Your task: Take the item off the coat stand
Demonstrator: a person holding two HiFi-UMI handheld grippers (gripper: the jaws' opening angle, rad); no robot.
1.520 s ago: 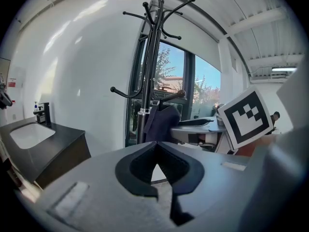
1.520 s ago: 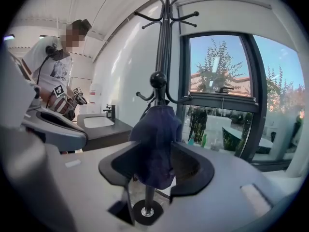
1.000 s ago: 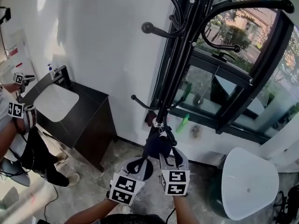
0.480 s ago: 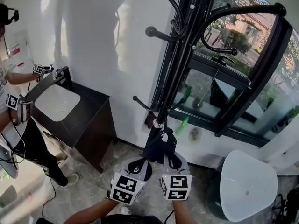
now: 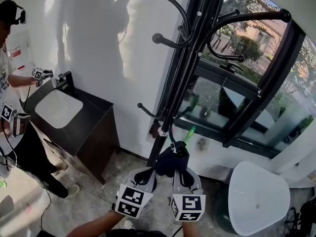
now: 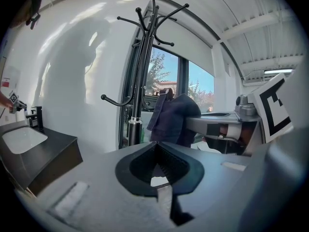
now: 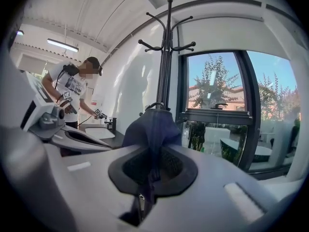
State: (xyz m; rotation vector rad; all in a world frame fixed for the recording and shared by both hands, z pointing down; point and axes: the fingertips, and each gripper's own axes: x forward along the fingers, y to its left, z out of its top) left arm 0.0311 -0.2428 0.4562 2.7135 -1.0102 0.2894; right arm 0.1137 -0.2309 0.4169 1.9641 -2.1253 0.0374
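Dark blue cloth item point(image 5: 169, 160) hangs low, long side up and down, just beside the tall black metal coat stand point(image 5: 183, 68); I cannot tell if its loop is off the hook. The black sink cabinet point(image 5: 94, 127) has its right edge left of the pole, not in the way. The right gripper point(image 5: 178, 166) pinches the cloth from below, and the left gripper point(image 5: 147, 174) is closed on nothing.

Centre of frame, the coat stand point(image 5: 178, 83) and its low hook point(image 5: 146, 112) bar the way ahead; a dark cabinet point(image 5: 94, 127) closes the left, a white bin point(image 5: 259, 196) the lower right; bare floor point(image 5: 84, 206) lies open lower left
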